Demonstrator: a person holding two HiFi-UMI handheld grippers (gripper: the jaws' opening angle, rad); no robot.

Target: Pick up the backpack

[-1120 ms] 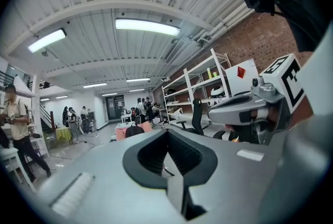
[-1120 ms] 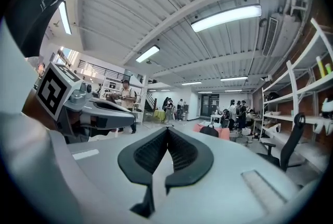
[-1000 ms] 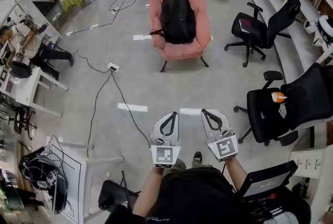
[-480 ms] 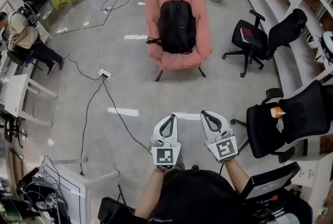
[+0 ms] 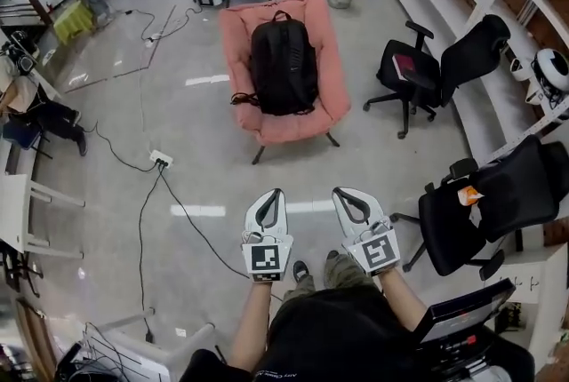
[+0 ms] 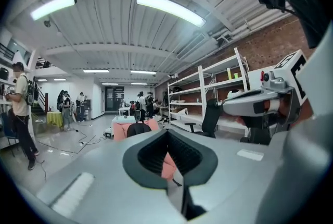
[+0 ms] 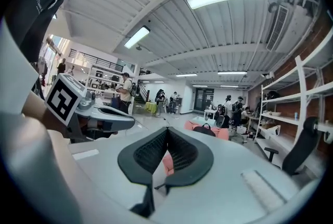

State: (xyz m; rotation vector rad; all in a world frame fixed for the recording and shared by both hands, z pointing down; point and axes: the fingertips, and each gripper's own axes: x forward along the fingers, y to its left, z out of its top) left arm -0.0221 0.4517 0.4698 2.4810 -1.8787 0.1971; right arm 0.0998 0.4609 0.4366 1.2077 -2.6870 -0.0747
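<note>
White power strip with black cable (image 5: 161,160) lies on the grey floor at left, off the straight line to the target. Left gripper (image 5: 274,195): tongs pressed together, nothing in them. Black fabric backpack (image 5: 283,67) leans upright against the back of the pink upholstered armchair (image 5: 238,60), well ahead, with its top carry loop exposed, so that's the likely grab point. Right gripper (image 5: 342,194): also closed and empty, beside the left. Both aim at the armchair, probably a carry posture until in reach. Black swivel office chair (image 5: 471,51) stands to the right of the armchair, clear of it.
</note>
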